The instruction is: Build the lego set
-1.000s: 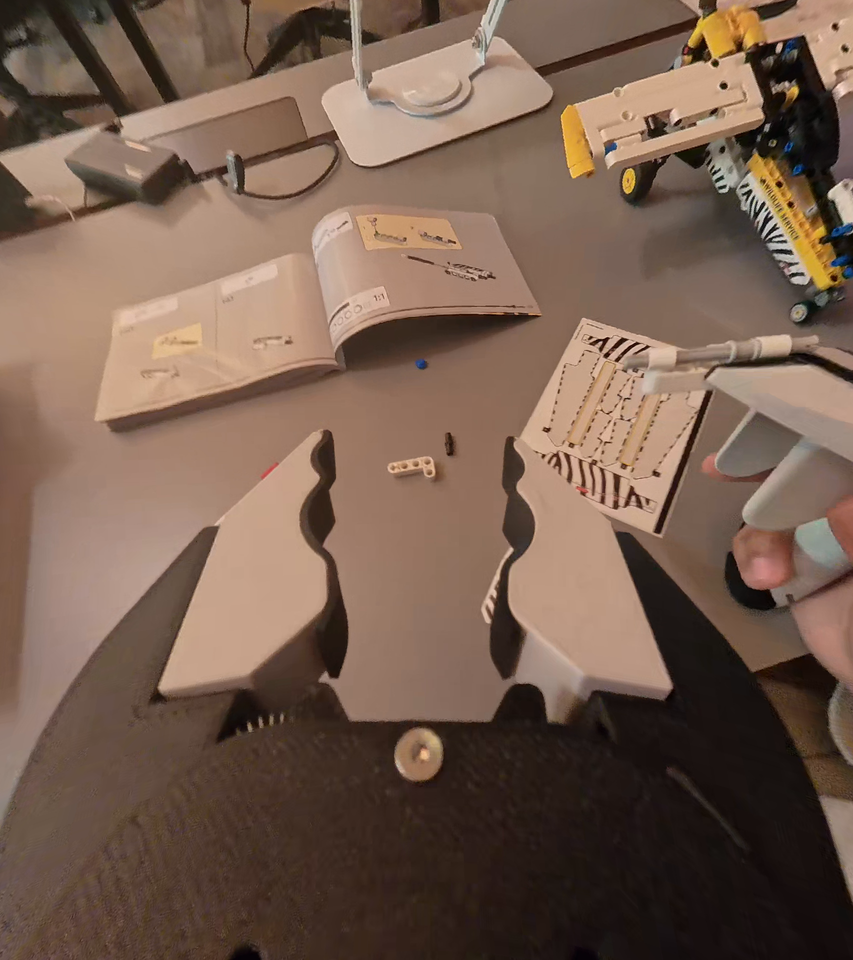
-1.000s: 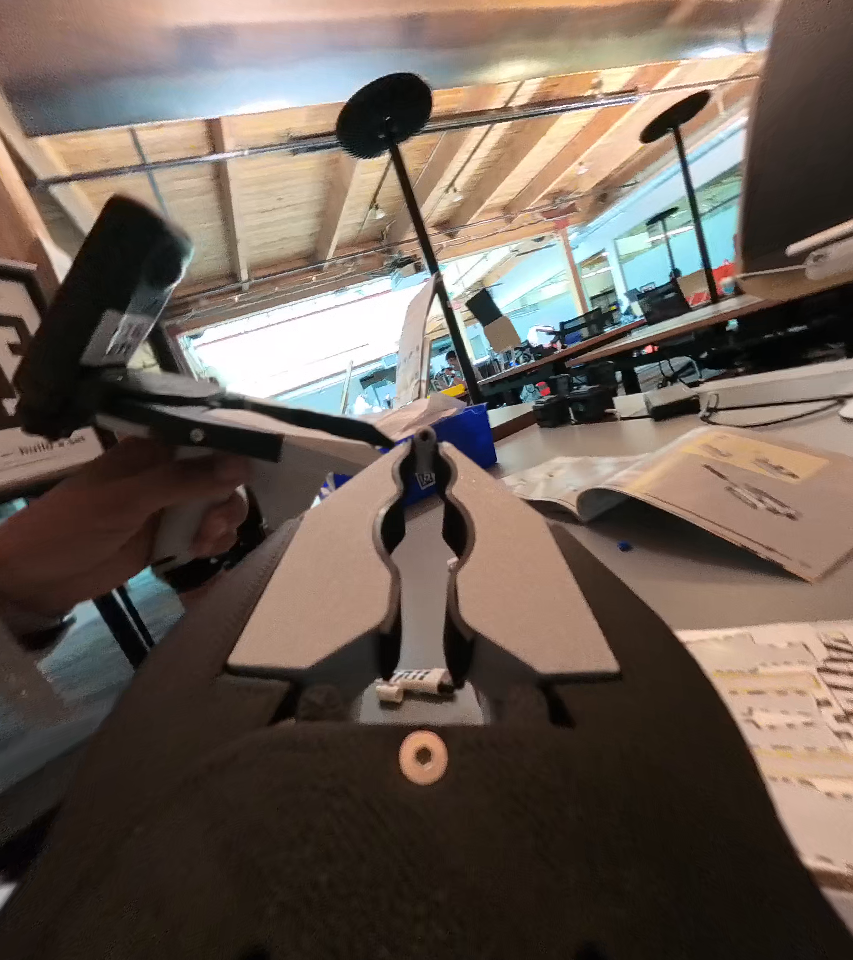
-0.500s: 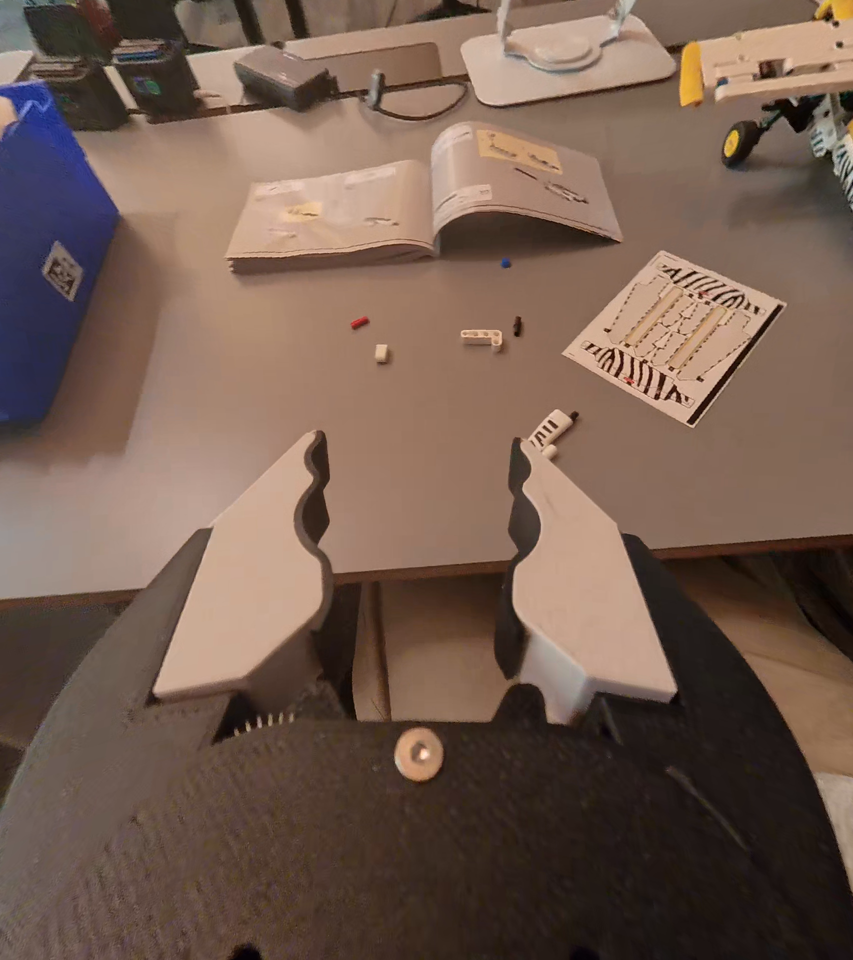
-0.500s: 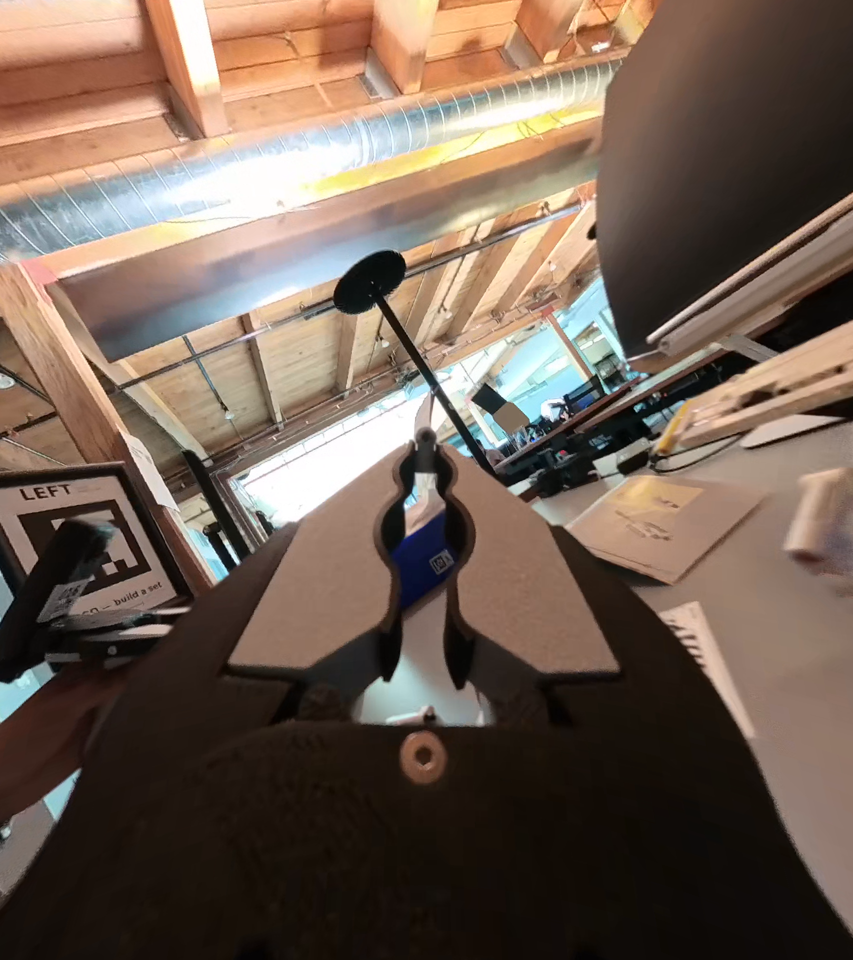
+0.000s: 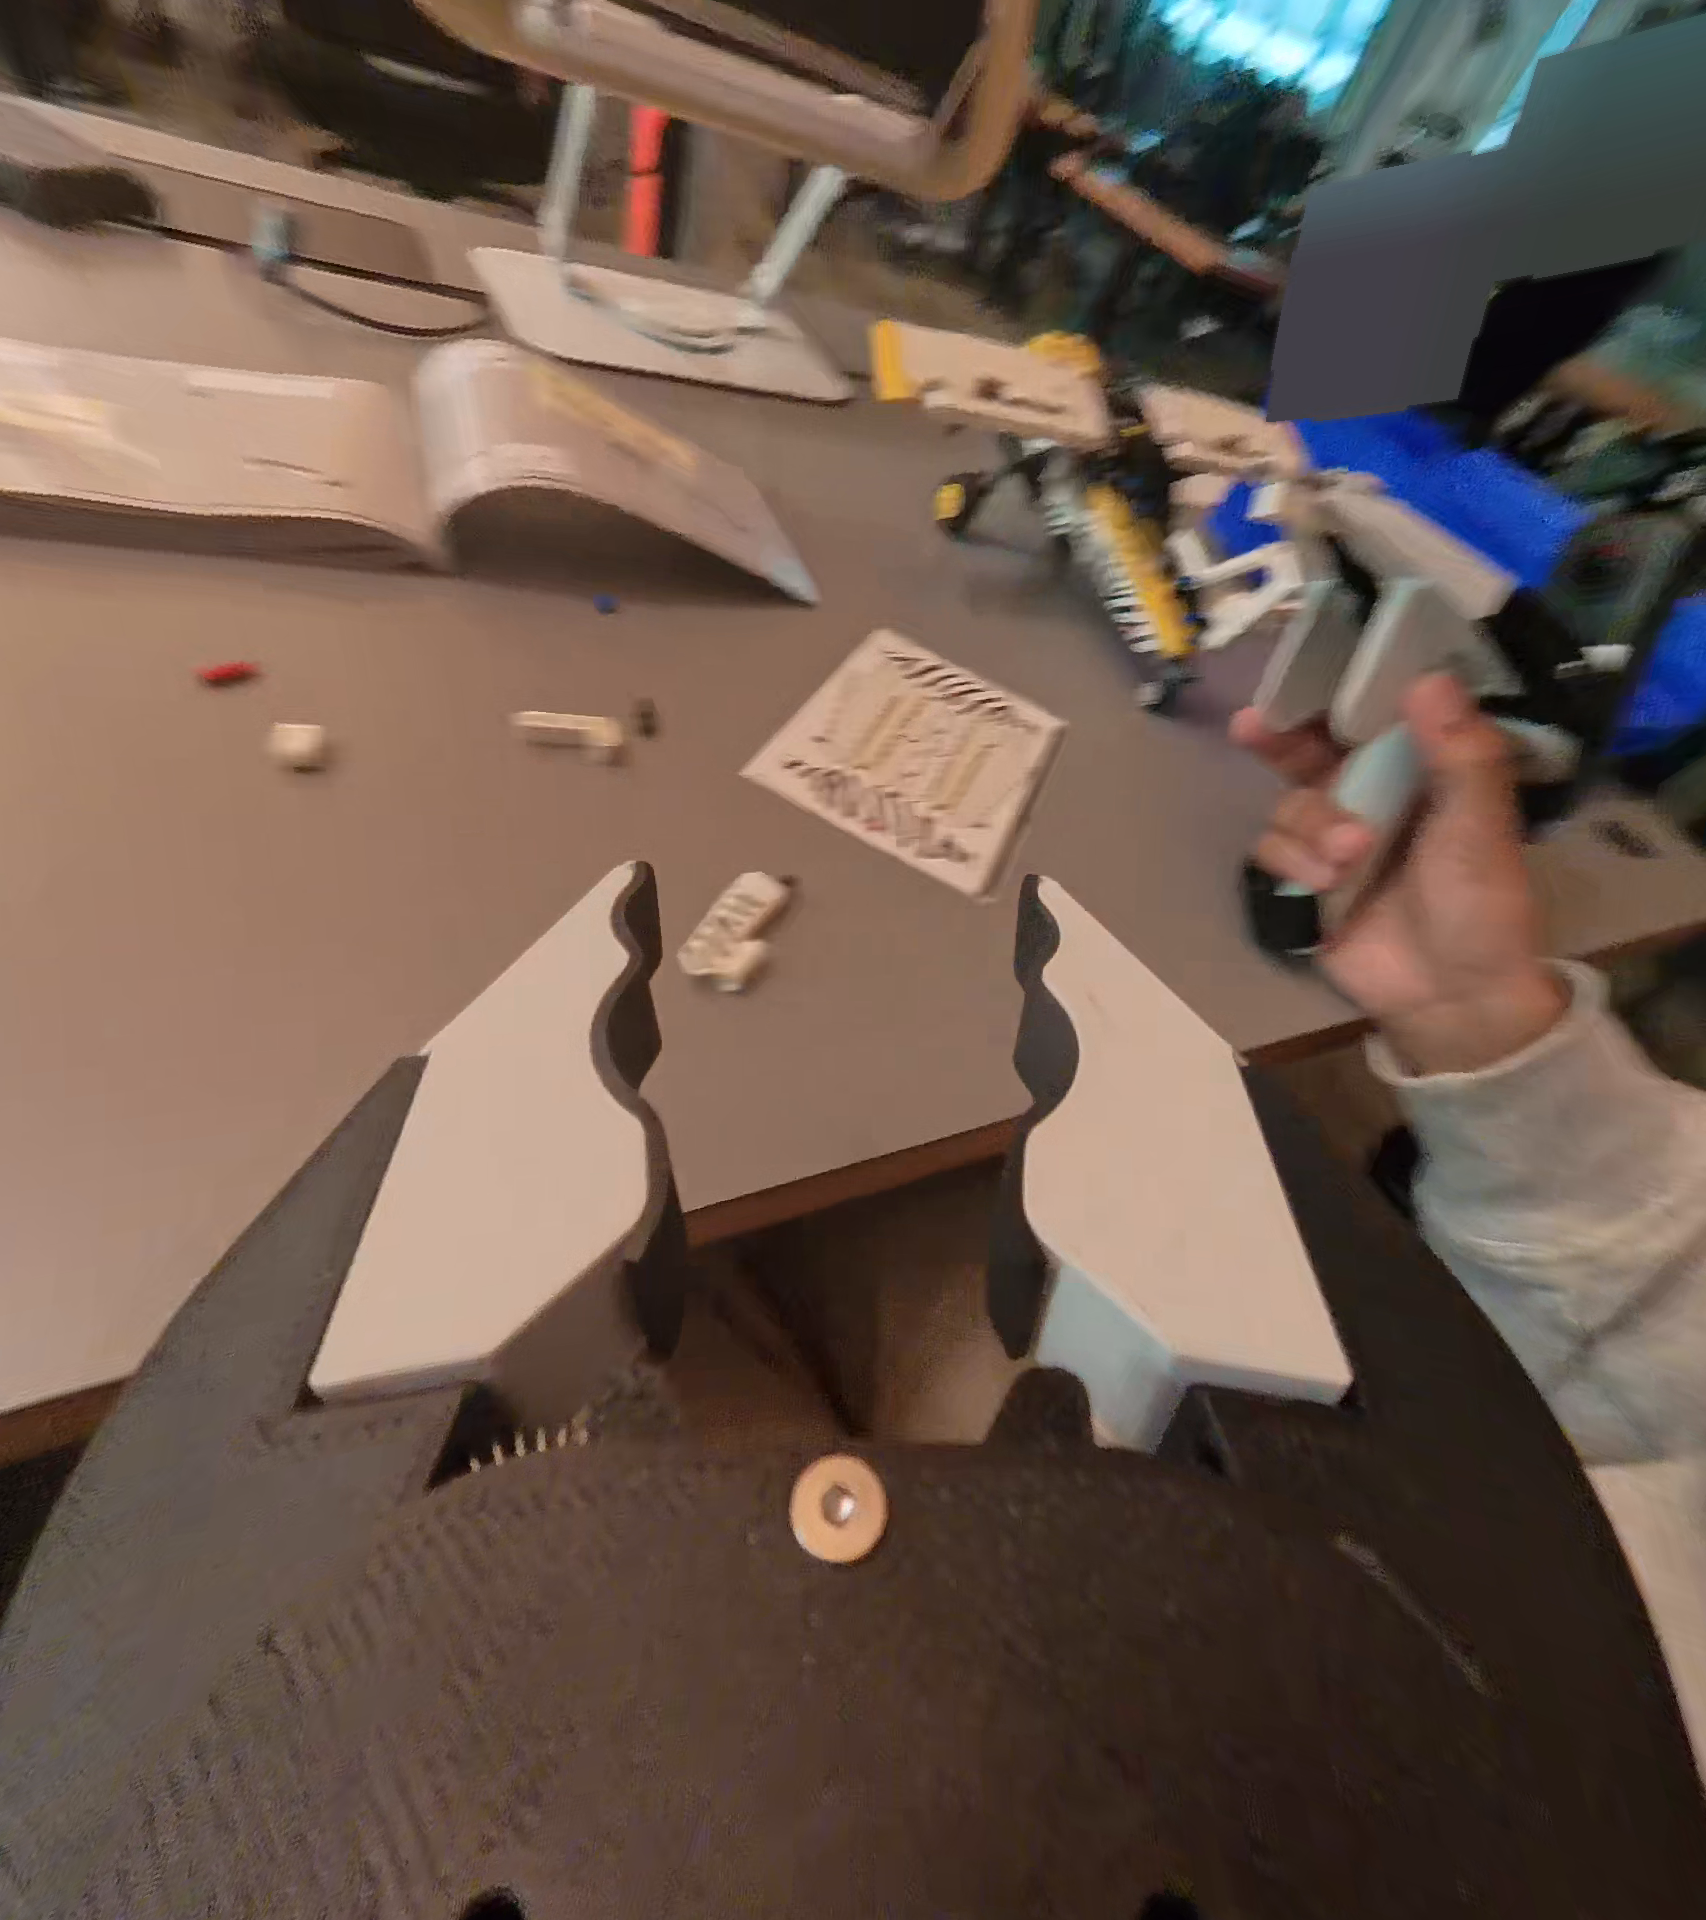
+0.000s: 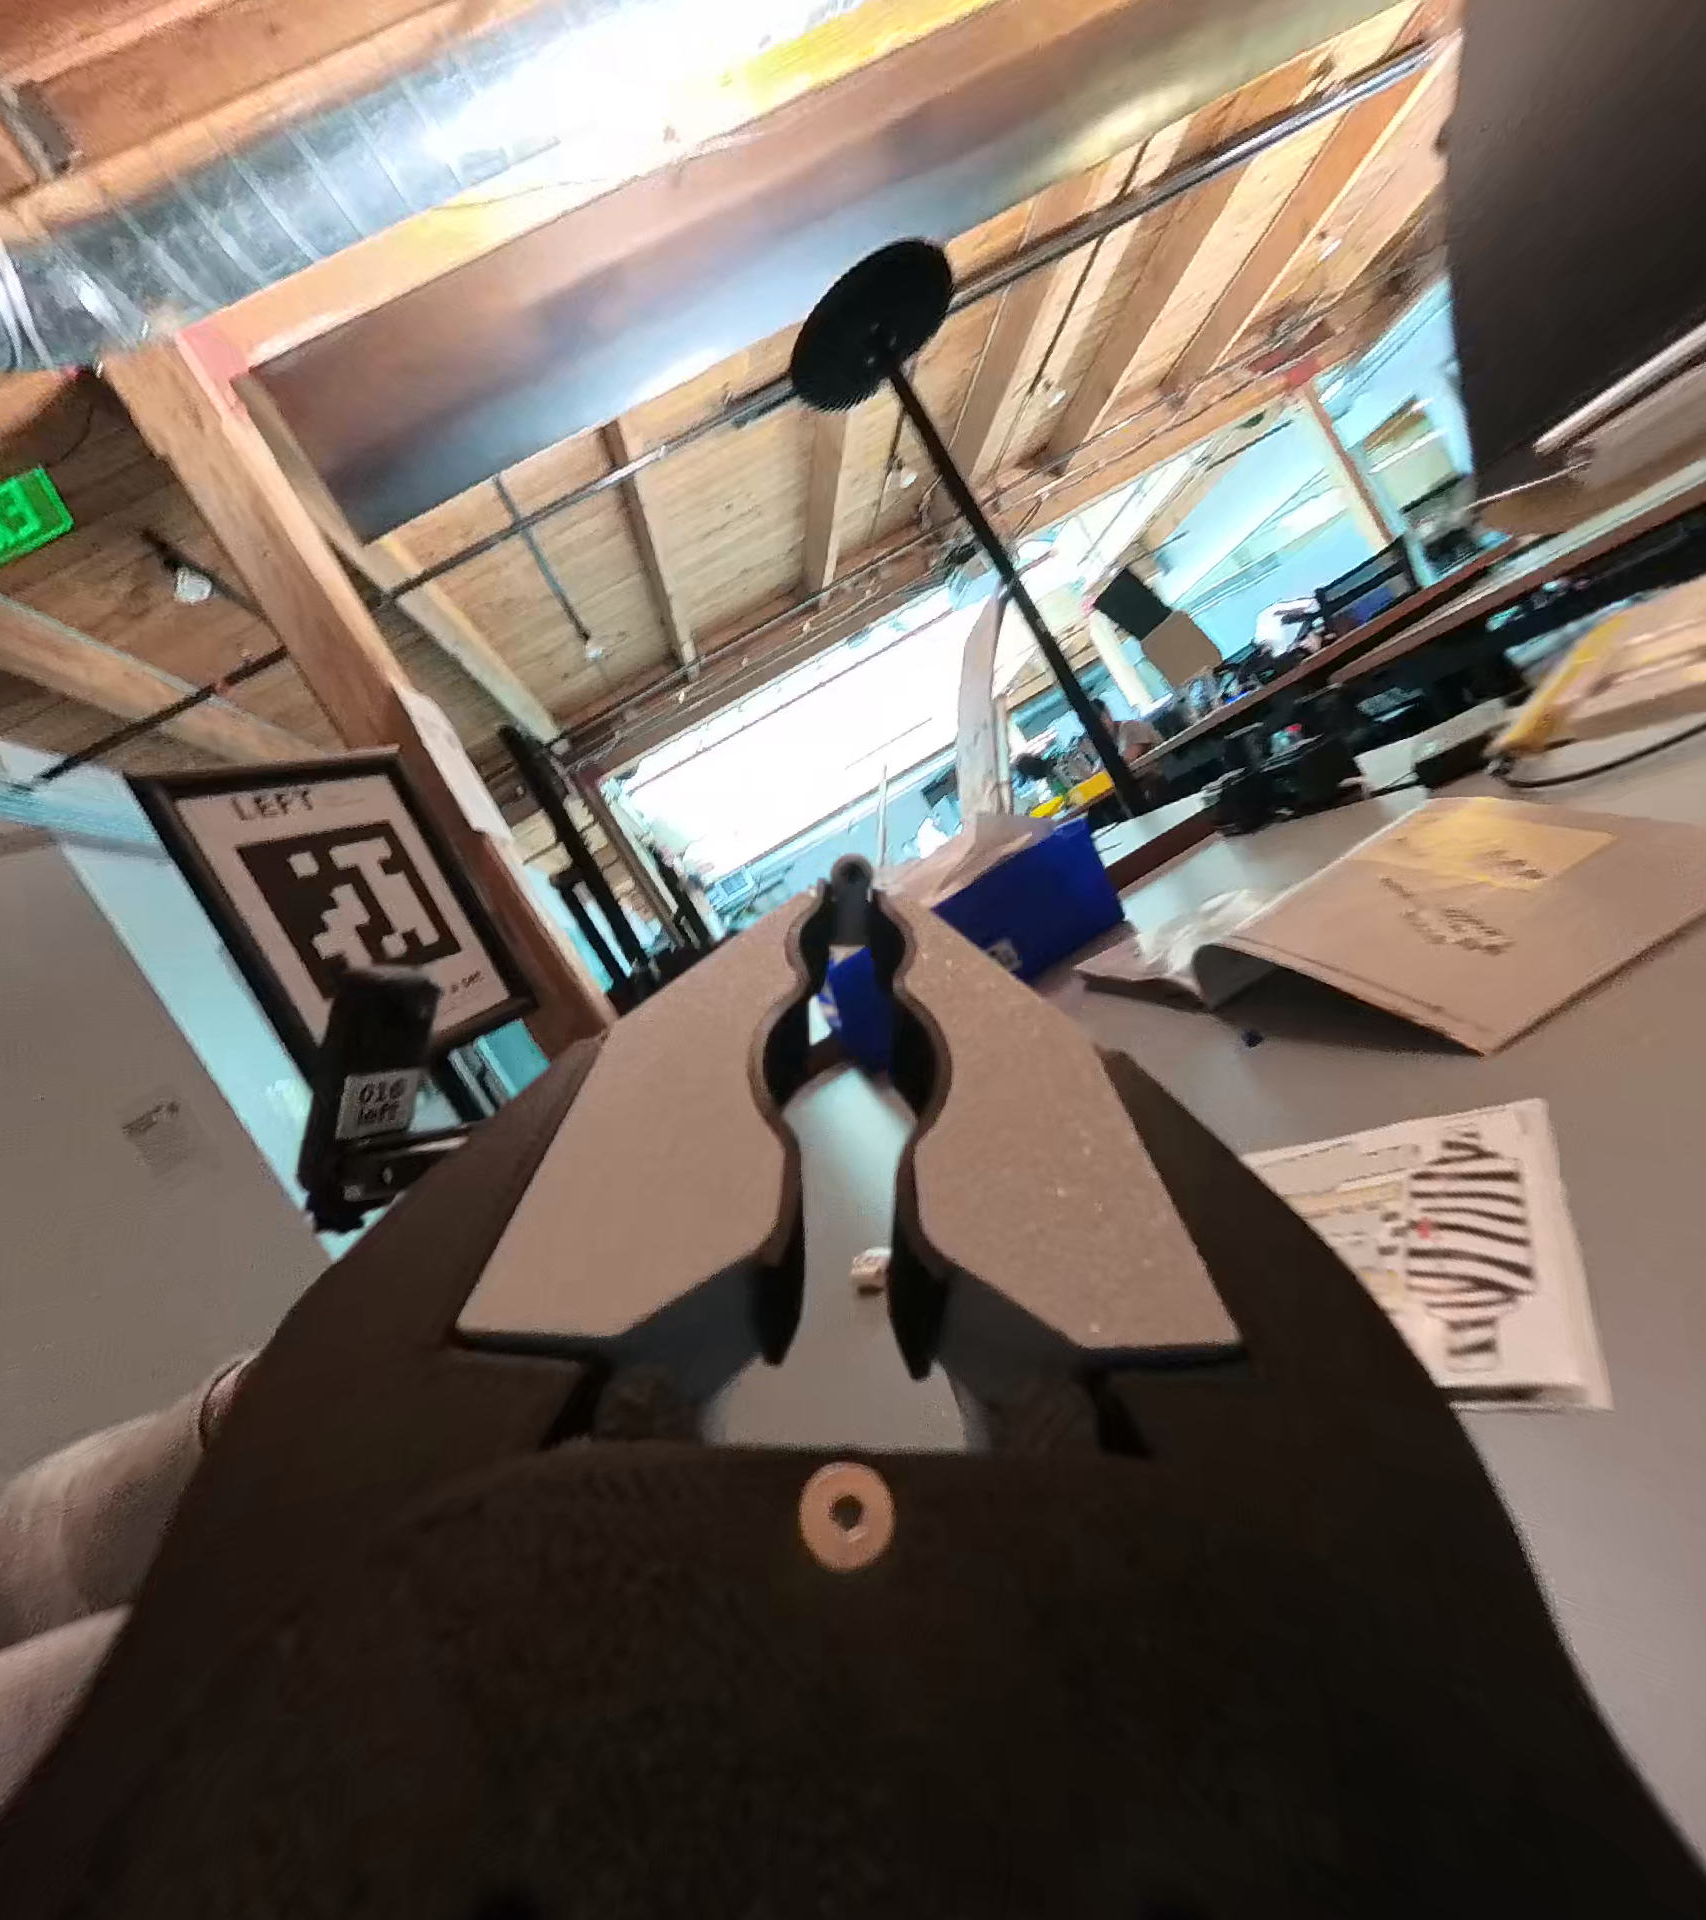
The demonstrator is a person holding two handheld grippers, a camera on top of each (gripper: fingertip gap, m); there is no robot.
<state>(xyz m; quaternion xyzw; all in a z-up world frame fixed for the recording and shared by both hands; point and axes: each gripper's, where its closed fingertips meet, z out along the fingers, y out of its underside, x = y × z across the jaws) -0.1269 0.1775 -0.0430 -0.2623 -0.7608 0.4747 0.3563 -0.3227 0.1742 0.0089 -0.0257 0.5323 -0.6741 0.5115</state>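
- Jaws of the left gripper (image 5: 833,883) stand wide apart and hold nothing; they have pulled back from over the table (image 5: 205,987) in the last second, so its near edge now crosses between the fingers.
- Just ahead of the jaw tips lies a small striped piece (image 5: 735,925), which judging by that shift is the likely next pick.
- The right gripper (image 6: 851,883) is pinched shut on a thin dark pin (image 6: 849,896) at its tips; it has swung round, so the sticker sheet (image 6: 1431,1247) and open booklet (image 6: 1514,914) now sit to its right.
- The half-built model (image 5: 1119,520) stands far ahead and right of the left jaws, beyond the sticker sheet.
- Room: bare tabletop around the striped piece, loose bits farther ahead-left; the piece is near the table edge, so a push could knock it off.
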